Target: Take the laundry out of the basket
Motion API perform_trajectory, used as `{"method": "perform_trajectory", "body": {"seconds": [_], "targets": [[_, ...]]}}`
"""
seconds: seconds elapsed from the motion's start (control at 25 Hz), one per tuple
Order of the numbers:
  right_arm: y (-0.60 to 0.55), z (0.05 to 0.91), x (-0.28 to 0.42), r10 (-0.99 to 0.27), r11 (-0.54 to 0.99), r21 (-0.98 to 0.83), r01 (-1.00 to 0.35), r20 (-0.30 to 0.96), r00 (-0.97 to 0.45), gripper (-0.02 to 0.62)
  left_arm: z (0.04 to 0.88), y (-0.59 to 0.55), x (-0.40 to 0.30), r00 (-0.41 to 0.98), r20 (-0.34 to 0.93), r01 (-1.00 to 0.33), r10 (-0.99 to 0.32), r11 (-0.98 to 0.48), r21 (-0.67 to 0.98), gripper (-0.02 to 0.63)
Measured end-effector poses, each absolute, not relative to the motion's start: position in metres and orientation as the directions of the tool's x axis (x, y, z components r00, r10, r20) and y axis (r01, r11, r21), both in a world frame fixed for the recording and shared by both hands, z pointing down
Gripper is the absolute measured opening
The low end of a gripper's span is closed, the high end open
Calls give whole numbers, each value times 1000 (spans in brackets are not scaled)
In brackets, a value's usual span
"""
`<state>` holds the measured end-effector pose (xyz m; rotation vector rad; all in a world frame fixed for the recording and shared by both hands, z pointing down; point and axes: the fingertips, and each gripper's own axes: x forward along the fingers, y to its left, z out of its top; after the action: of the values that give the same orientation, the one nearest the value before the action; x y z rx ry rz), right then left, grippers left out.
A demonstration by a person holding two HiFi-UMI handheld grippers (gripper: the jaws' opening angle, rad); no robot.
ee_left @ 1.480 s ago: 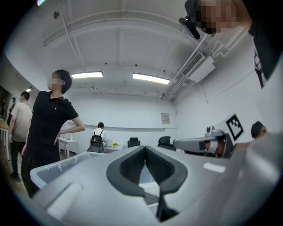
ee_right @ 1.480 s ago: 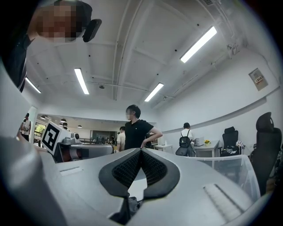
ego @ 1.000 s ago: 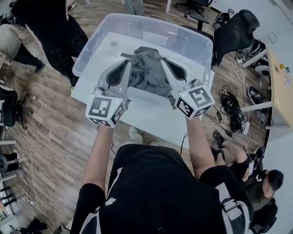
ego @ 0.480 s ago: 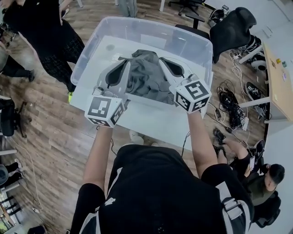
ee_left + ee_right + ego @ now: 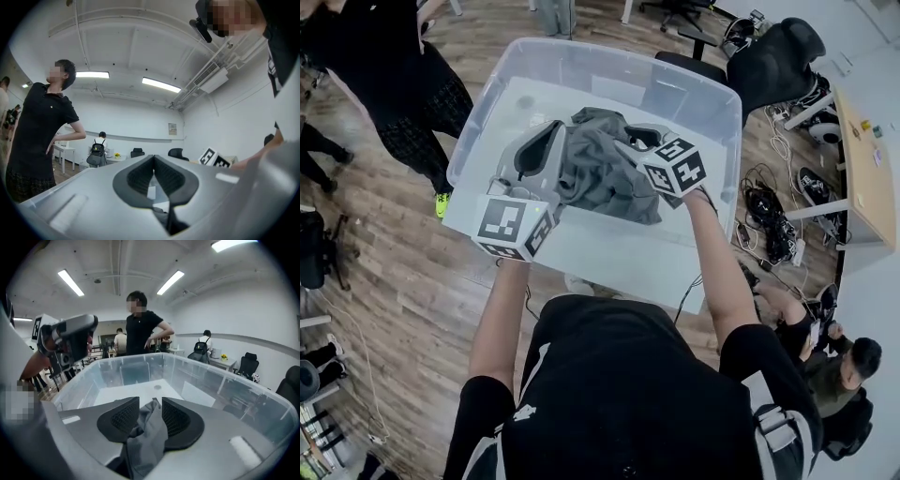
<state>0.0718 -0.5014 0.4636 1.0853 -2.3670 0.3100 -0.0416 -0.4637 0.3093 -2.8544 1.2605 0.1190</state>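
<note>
A grey garment (image 5: 605, 169) hangs bunched over the clear plastic bin (image 5: 487, 103), between my two grippers. My right gripper (image 5: 625, 142) reaches into the bin from the right. Its jaws are opening, and a fold of the garment (image 5: 145, 437) still lies loosely in the gap between the right gripper's (image 5: 150, 404) pads. My left gripper (image 5: 558, 127) is at the garment's left edge, tilted upward. In the left gripper view that gripper's (image 5: 153, 161) tips meet, and no cloth shows between the pads.
The bin's clear wall (image 5: 211, 385) rises ahead of the right gripper. The bin stands on a white table (image 5: 619, 253). A person in black (image 5: 394, 75) stands at the far left. A black chair (image 5: 778, 66) and floor cables (image 5: 773, 220) lie to the right.
My right gripper has moved forward and left, deeper over the bin toward the garment's middle. The left gripper has barely shifted.
</note>
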Motion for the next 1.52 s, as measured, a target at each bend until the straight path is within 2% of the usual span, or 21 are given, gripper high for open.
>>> {"method": "perform_trajectory", "body": {"seconds": [0.08, 0.28, 0.56, 1.0, 1.52], "targets": [[-508, 485, 70, -596, 666, -2, -746, 599, -534, 198, 310, -470, -43, 674, -79, -736, -735, -677, 18, 8], [-520, 536, 64, -500, 688, -25, -725, 708, -499, 476, 312, -485, -46, 678, -81, -731, -730, -682, 26, 8], [-520, 613, 59, -318, 702, -105, -705, 839, -441, 597, 317, -497, -50, 680, -69, -730, -730, -683, 37, 8], [-528, 700, 73, -176, 657, -91, -749, 947, -269, 598, 326, -510, -63, 669, -53, -740, -742, -671, 45, 8], [-534, 751, 85, -144, 634, -26, -773, 978, -152, 598, 339, -521, -65, 661, -19, -749, -750, -661, 55, 8]]}}
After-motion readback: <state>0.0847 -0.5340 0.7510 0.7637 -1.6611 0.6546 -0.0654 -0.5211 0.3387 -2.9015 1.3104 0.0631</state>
